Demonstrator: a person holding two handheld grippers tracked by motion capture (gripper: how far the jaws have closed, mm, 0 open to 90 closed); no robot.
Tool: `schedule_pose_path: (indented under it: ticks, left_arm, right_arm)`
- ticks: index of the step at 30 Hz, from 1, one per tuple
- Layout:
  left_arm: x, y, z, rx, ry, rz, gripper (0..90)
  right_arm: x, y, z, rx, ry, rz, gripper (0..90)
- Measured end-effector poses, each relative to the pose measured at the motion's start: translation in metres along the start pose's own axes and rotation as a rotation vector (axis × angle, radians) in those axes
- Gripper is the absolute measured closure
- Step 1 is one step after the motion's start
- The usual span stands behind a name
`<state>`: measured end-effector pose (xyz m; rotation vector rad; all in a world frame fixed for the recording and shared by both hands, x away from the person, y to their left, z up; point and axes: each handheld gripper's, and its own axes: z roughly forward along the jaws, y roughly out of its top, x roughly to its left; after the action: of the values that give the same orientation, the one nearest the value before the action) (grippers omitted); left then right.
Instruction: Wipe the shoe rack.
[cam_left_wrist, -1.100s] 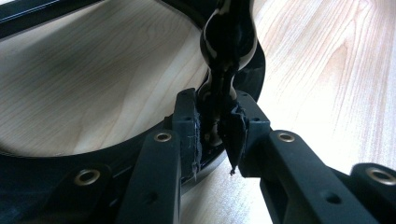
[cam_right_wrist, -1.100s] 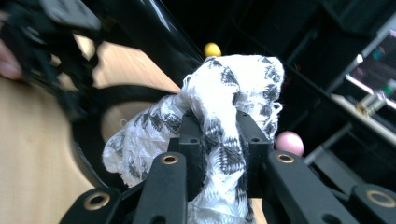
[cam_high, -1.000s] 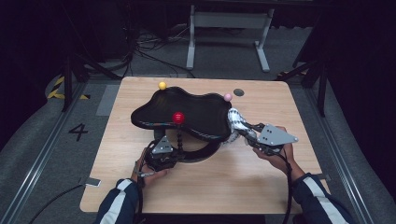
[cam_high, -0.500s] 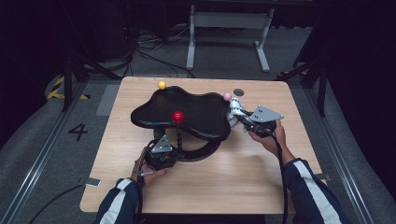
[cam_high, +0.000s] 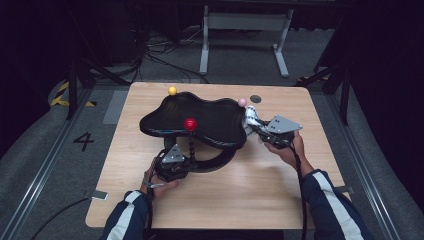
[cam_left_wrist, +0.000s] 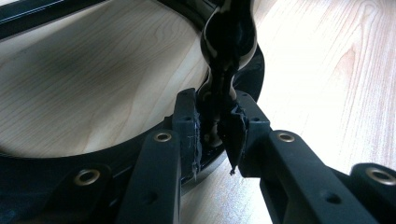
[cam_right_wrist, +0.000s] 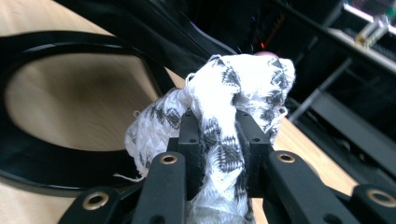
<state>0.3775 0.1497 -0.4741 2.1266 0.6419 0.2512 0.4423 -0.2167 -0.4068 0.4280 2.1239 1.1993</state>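
Observation:
A glossy black stand with a wavy tray top (cam_high: 200, 117) and a ring base (cam_high: 220, 159) sits mid-table. Three ball-tipped posts rise from it: red (cam_high: 190, 124), yellow (cam_high: 172, 90) and pink (cam_high: 242, 102). My left gripper (cam_high: 181, 159) is shut on the lower part of the black beaded post (cam_left_wrist: 227, 37) under the red ball, right at the ring base (cam_left_wrist: 140, 149). At the tray's right edge, my right gripper (cam_high: 254, 125) is shut on a bunched white cloth with black pattern (cam_right_wrist: 224, 107), which I also see as the cloth (cam_high: 250, 119) close below the pink ball.
The wooden table (cam_high: 240, 200) has bare surface in front of the stand and to its right. A small dark disc (cam_high: 255, 98) lies near the back right. Cables and a metal frame (cam_high: 245, 30) stand on the floor beyond the table.
My right gripper carried the cloth up and back along the tray's right edge, ending near the pink ball. The left gripper stayed on the post.

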Motion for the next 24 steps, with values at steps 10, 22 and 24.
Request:
schedule_pose_path:
  ticks: [10,22,24]
  left_arm:
    - [-0.001,0.0,0.001,-0.004,0.007,0.009,74.6]
    - [-0.001,0.0,0.001,-0.006,0.004,-0.002,74.6]
    - [-0.001,0.0,0.001,-0.005,0.002,-0.003,74.6]
  right_arm:
    - [0.026,0.023,-0.039,-0.118,0.076,-0.096,75.5]
    - [0.031,0.027,-0.056,-0.18,0.102,-0.13,75.4]
    - [0.026,0.024,-0.047,-0.145,0.072,-0.116,75.5]
